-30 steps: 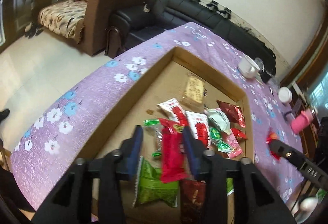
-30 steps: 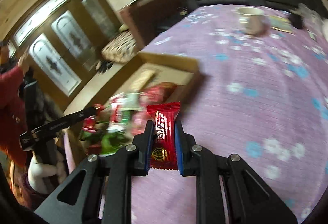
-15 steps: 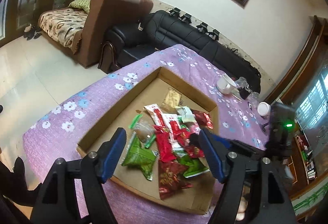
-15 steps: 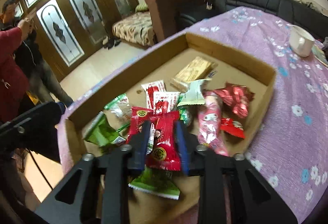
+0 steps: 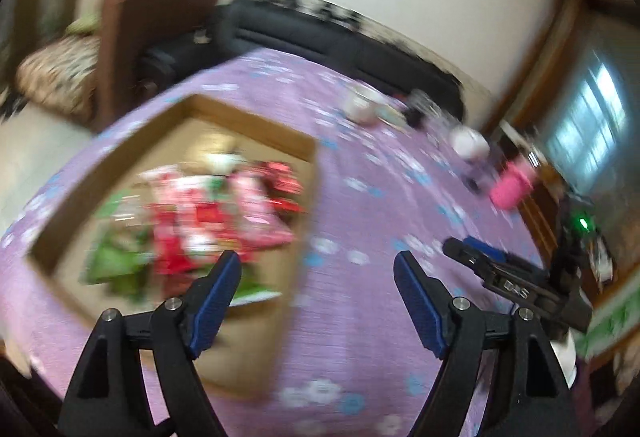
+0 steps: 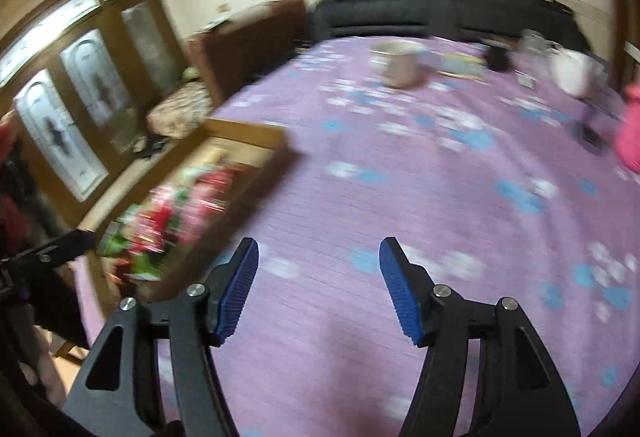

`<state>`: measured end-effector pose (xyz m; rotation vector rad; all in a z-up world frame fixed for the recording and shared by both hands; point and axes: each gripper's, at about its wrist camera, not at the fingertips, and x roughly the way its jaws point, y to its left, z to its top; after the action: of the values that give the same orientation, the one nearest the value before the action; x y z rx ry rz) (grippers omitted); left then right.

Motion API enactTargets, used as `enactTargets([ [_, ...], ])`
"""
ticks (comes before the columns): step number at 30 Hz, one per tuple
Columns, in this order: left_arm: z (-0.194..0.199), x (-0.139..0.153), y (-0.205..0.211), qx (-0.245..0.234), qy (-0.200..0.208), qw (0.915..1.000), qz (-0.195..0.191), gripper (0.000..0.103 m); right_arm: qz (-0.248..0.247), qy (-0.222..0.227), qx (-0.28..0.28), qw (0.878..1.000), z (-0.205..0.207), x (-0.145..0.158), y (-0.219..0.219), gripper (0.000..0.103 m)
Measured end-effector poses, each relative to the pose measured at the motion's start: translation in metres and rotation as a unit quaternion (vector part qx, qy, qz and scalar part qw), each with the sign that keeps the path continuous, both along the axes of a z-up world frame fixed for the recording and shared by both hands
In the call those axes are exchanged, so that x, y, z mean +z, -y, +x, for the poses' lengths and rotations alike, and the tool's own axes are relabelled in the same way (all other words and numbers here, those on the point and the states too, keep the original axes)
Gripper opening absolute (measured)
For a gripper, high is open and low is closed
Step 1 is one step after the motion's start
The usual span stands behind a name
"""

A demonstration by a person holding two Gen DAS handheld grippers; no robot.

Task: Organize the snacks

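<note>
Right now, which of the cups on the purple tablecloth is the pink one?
The pink cup at the far right of the tablecloth, near the window side. The two other cups behind it are white.

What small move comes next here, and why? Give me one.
Probably hold both grippers still and look for stray snacks. The left gripper and right gripper are open and empty above the purple floral tablecloth. The visible snack packets lie in the cardboard box. Both views are blurred, so a steady look should come first.
</note>
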<state>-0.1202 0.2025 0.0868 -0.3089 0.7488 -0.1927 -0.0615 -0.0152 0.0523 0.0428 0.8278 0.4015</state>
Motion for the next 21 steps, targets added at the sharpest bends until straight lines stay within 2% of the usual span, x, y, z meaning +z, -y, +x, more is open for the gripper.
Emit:
enactTargets([
  [5, 0.026, -0.014, 0.072, -0.084, -0.022, 0.9960, 0.019, 0.079, -0.031, -0.025, -0.068, 0.997, -0.008, -0.014, 0.060, 0.064],
  [8, 0.046, -0.029, 0.100, -0.104, -0.041, 0.9934, 0.024, 0.079, -0.056, -0.021, -0.098, 0.993, -0.015, -0.017, 0.078, 0.065],
  [13, 0.078, -0.057, 0.129, -0.101, -0.081, 0.9908, 0.040, 0.079, -0.107, -0.024, -0.145, 0.983, -0.014, -0.021, 0.099, 0.071],
  [16, 0.089, -0.066, 0.138, -0.087, -0.080, 0.9911, 0.062, 0.079, -0.092, -0.047, -0.154, 0.983, -0.004, -0.030, 0.111, 0.074],
  [20, 0.100, -0.072, 0.141, -0.066, -0.073, 0.9911, 0.090, 0.080, -0.092, -0.072, -0.155, 0.981, 0.011, -0.044, 0.103, 0.075],
  [21, 0.102, -0.072, 0.142, -0.063, -0.072, 0.9907, 0.097, 0.080, -0.097, -0.066, -0.158, 0.980, 0.013, -0.044, 0.099, 0.079],
])
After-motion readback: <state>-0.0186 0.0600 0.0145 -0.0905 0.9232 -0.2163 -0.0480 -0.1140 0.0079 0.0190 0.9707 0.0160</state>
